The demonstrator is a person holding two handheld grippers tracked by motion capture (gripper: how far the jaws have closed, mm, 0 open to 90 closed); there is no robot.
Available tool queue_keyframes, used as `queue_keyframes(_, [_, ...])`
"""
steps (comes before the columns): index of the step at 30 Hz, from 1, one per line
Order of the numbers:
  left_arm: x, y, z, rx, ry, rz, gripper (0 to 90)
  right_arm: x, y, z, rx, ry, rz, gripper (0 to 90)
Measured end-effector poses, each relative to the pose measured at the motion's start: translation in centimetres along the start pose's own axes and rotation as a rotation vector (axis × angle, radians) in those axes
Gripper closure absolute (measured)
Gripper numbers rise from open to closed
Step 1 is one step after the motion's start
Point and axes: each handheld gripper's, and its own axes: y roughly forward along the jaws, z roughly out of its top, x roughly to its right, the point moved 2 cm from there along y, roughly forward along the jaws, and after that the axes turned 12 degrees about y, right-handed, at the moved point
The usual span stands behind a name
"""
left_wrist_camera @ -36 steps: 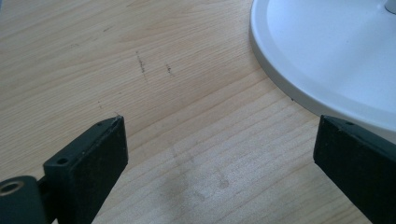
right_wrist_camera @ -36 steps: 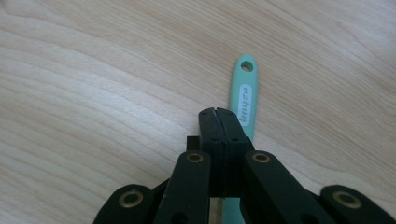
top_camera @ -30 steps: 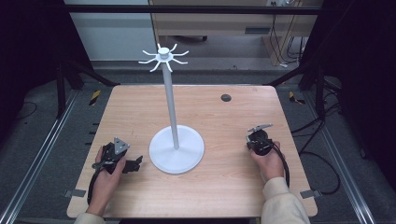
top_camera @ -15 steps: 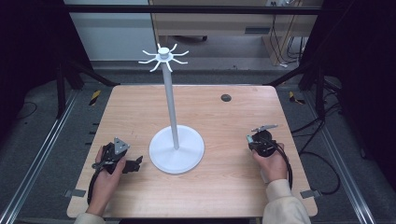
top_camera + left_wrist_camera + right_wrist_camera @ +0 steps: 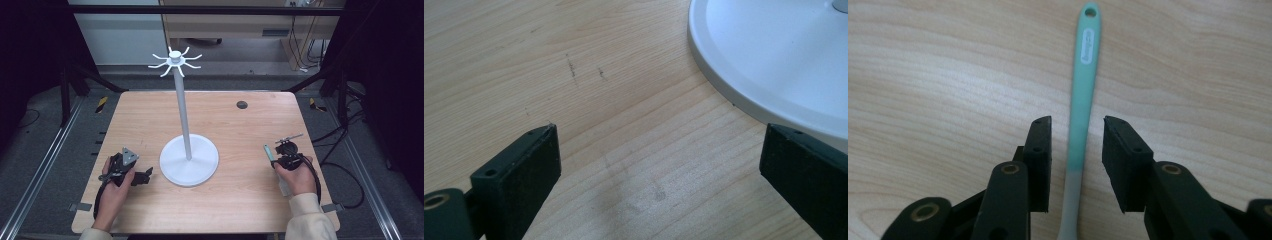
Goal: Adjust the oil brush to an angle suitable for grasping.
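Right claw [image 5: 1077, 131] sits low over the wooden counter [image 5: 150, 115], jaws part open, straddling the teal handle of a slim utensil [image 5: 1083, 95] that lies flat on the wood. A narrow gap shows on each side of the handle; neither jaw touches it. The handle has a hanging hole at its far tip and turns pale grey toward the near end. In the high view the right claw [image 5: 280, 155] is at the counter's right edge, the teal handle [image 5: 268, 151] poking out toward the centre. Left claw [image 5: 659, 145] is spread wide and empty, bare wood between the jaws, its right jaw just beside the rim of the white stand base [image 5: 774, 65]. In the high view the left claw [image 5: 142, 176] rests left of the white stand [image 5: 189, 160]. Against the earlier frames: right hand [image 5: 295, 177] has drifted slightly nearer the counter's front edge; left hand [image 5: 114, 182] and stand unchanged.
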Motion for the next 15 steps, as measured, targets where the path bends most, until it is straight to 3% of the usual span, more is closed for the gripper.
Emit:
queue_keyframes(6, [0.06, 0.05, 0.02, -0.001, 0.000, -0.002, 2.6, -0.23, 0.59, -0.31, -0.060, -0.014, -0.012, 68.5])
queue_keyframes(15, [-0.02, 0.03, -0.04, 0.000, -0.005, -0.002, 2.6, -0.41, 1.02, -0.22, -0.093, -0.017, -0.026, 71.2])
